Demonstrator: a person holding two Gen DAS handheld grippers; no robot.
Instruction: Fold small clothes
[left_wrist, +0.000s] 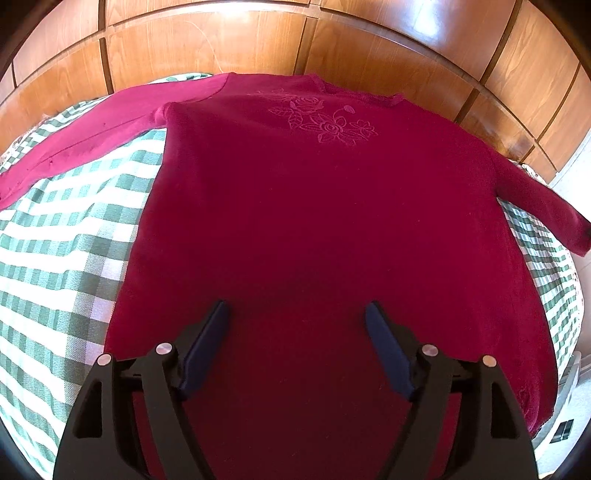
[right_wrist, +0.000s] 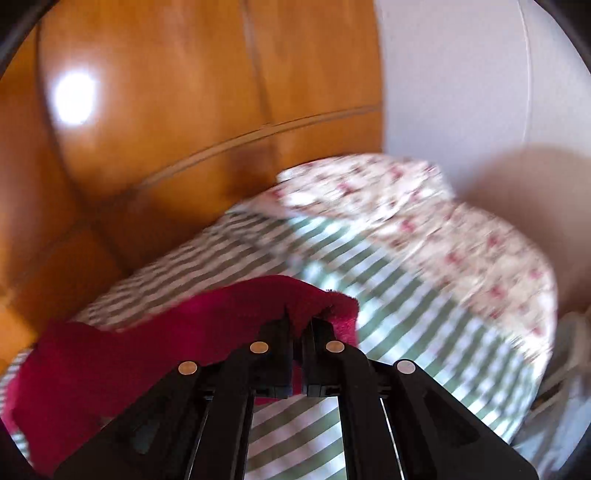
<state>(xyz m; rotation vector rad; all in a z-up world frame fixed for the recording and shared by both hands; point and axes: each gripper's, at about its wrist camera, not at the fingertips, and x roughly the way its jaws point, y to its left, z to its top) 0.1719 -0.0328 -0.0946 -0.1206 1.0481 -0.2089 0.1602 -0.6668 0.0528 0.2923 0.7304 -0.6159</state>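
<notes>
A dark red long-sleeved sweater (left_wrist: 295, 206) with an embroidered rose motif lies flat on a green-and-white checked cloth (left_wrist: 66, 236), both sleeves spread out to the sides. My left gripper (left_wrist: 297, 314) is open and empty, hovering over the sweater's lower part. In the right wrist view, my right gripper (right_wrist: 300, 325) is shut on the cuff end of a red sleeve (right_wrist: 258, 306) and holds it lifted above the checked cloth (right_wrist: 406, 295). The right view is motion-blurred.
A wooden panelled wardrobe (left_wrist: 258, 40) stands right behind the bed. A floral patterned cover or pillow (right_wrist: 424, 221) lies at the far right end, beside a white wall (right_wrist: 461, 74). The bed's edge drops off at the right.
</notes>
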